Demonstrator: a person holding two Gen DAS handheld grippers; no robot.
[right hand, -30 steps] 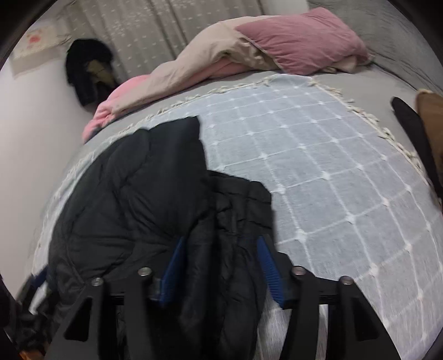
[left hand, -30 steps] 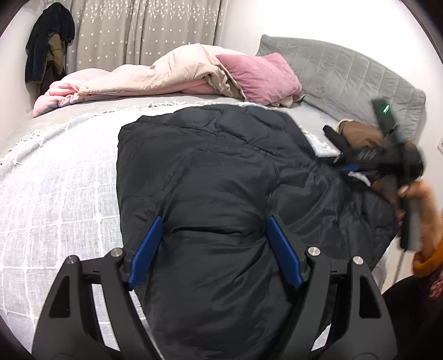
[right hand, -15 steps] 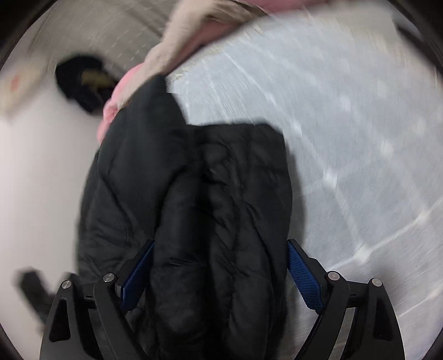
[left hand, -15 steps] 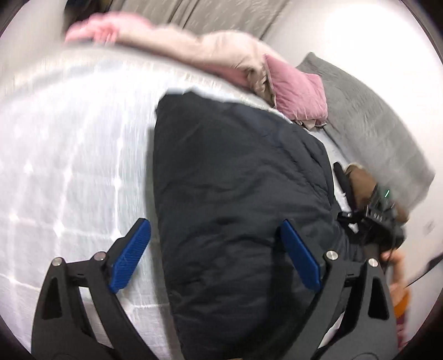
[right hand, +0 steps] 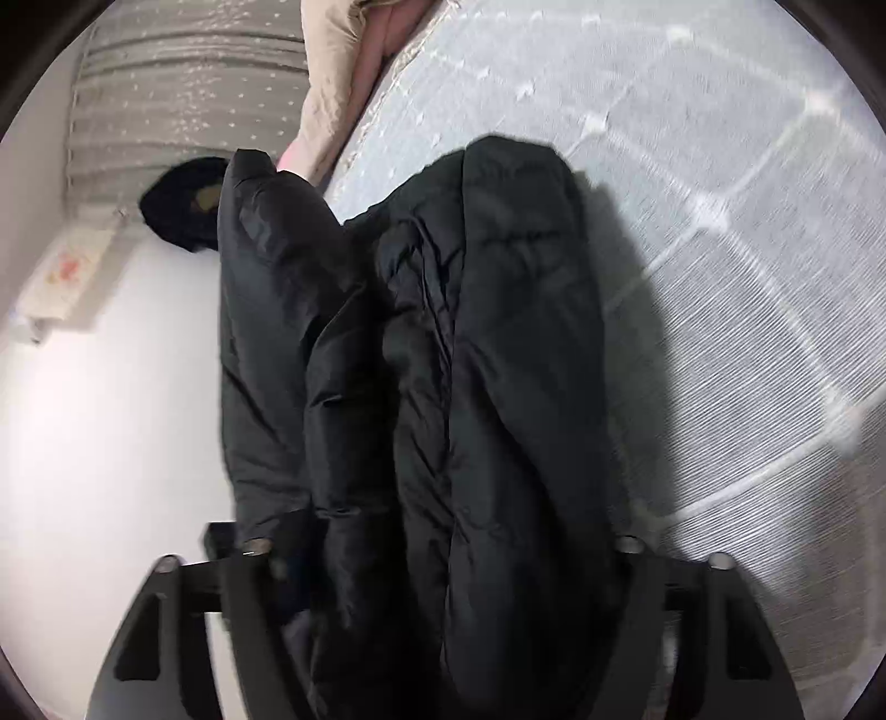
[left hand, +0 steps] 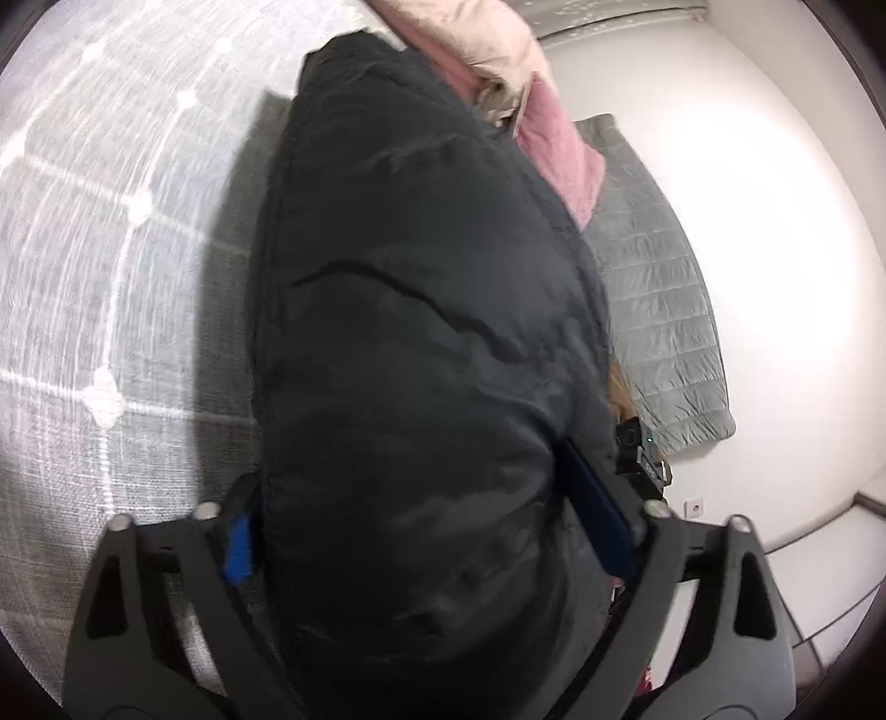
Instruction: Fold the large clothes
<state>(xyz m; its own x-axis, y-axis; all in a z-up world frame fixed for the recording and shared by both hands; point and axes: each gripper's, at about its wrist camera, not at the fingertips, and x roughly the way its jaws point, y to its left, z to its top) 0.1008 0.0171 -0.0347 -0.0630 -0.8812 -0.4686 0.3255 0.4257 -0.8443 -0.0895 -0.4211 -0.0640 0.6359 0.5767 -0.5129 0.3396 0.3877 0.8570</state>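
A black puffy jacket (left hand: 421, 304) lies on the bed and fills the left wrist view. My left gripper (left hand: 410, 498) straddles its near edge; the jaws are closing and the blue pads (left hand: 238, 545) touch the padded fabric on both sides. In the right wrist view the jacket (right hand: 498, 332) is bunched into long folds. My right gripper (right hand: 443, 543) is closing on that bunch, and the fabric bulges over its pads and hides them. A part of the right gripper's body (left hand: 637, 443) with a green light shows past the jacket's right side.
The bed carries a grey-white checked cover (left hand: 111, 221) (right hand: 747, 221). A pink pillow (left hand: 565, 155) and a beige duvet (left hand: 487, 39) lie beyond the jacket, by the grey quilted headboard (left hand: 659, 310). A curtain (right hand: 194, 83) and hanging dark clothes (right hand: 183, 205) are at the wall.
Both grippers have rolled and dropped lower onto the jacket. Their jaws widened, then came in on the fabric, which now fills the gap between the fingers in each view.
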